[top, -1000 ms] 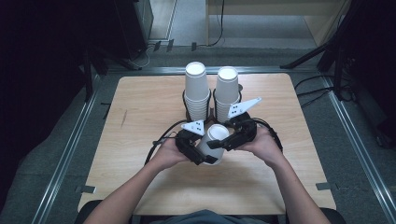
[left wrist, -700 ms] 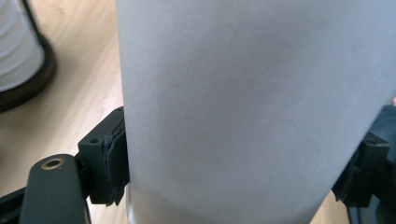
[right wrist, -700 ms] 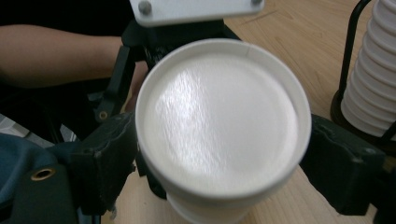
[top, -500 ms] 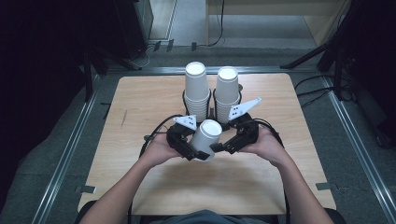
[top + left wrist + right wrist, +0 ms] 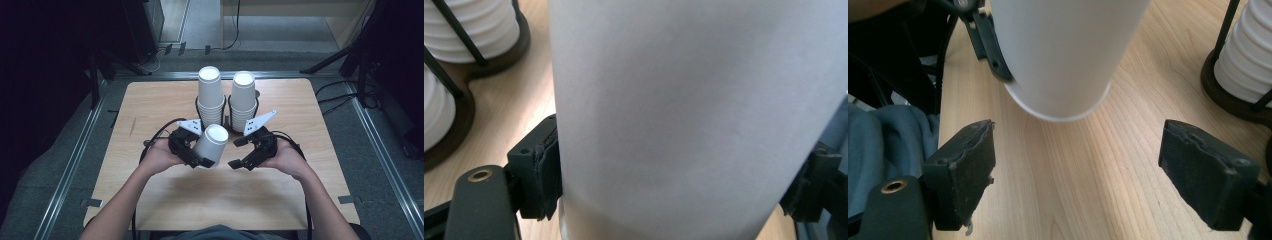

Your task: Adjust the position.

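While your left gripper (image 5: 200, 161) clamps the white paper cup (image 5: 210, 145) by its side wall, both black pads press flat against the paper, one on each side, as the left gripper view shows. You hold the cup tilted, its open mouth leaning up and away from you toward the stacks, its base clear of the wooden table (image 5: 150, 107). Your right gripper (image 5: 239, 153) sits just beside the cup on its other side, jaws spread wide and holding nothing; in the right gripper view the cup's base floats ahead of those jaws, apart from both pads (image 5: 965, 167), with bare wood between them. Beyond both grippers, near your left one, two stacks of white cups (image 5: 226, 100) stand upright side by side in a dark wire holder (image 5: 229, 119) on a round dark base. Your hands wrap each gripper from behind, and cables trail back from them toward you.
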Demonstrator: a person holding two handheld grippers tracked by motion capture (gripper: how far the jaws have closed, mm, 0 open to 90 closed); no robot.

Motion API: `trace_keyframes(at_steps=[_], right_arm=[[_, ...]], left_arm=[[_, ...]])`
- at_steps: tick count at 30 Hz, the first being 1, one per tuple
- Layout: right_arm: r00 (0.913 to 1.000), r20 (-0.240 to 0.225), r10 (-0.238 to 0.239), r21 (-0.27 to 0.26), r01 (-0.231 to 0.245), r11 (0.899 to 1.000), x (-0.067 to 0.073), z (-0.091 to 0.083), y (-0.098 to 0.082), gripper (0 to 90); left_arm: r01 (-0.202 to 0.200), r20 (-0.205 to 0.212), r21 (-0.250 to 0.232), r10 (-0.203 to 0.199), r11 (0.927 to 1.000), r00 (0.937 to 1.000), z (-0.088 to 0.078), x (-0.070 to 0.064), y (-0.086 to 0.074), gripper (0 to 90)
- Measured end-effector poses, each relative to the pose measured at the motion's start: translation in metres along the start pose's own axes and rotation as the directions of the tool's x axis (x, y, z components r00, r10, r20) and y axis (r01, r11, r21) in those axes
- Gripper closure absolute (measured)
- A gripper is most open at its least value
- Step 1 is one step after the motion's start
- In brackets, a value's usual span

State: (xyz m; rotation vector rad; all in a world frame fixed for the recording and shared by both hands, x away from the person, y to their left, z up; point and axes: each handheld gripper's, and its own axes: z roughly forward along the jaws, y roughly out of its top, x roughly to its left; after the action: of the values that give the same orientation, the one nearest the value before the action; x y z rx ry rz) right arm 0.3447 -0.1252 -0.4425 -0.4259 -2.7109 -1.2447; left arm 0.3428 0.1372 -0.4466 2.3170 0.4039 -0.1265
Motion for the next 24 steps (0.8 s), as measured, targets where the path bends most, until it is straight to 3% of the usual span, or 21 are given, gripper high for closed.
trace_keyframes(at_steps=[4, 6, 13, 19, 24], right_arm=[[1.0, 0.005, 0.001, 0.009, -0.001, 1.0, 0.001, 0.001, -0.003, 15.5], [0.9989, 0.037, -0.028, 0.028, 0.027, 0.999, 0.003, 0.0, -0.007, 15.7], [0.9993, 0.031, -0.02, 0.039, 0.019, 0.999, 0.005, -0.003, -0.021, 15.8], [0.9993, 0.038, -0.005, 0.061, 0.003, 0.998, 0.001, -0.001, -0.027, 15.8], [0.9991, 0.035, -0.024, 0.053, 0.022, 0.998, 0.0, 0.002, -0.027, 15.8]], left_arm=[[-0.001, -0.002, 0.034, 0.001, 0.9994, 1.0, -0.002, 0.0, 0.0, 16.1], [0.0, -0.001, 0.072, 0.0, 0.9974, 1.0, -0.001, 0.0, 0.0, 16.1], [-0.013, -0.025, 0.112, 0.016, 0.9936, 0.9996, 0.0, 0.001, 0.001, 16.1], [-0.021, -0.045, 0.168, 0.029, 0.9856, 0.9986, 0.006, 0.004, 0.002, 16.1], [-0.027, -0.052, 0.222, 0.039, 0.9746, 0.9979, 0.015, 0.006, 0.004, 16.1]])
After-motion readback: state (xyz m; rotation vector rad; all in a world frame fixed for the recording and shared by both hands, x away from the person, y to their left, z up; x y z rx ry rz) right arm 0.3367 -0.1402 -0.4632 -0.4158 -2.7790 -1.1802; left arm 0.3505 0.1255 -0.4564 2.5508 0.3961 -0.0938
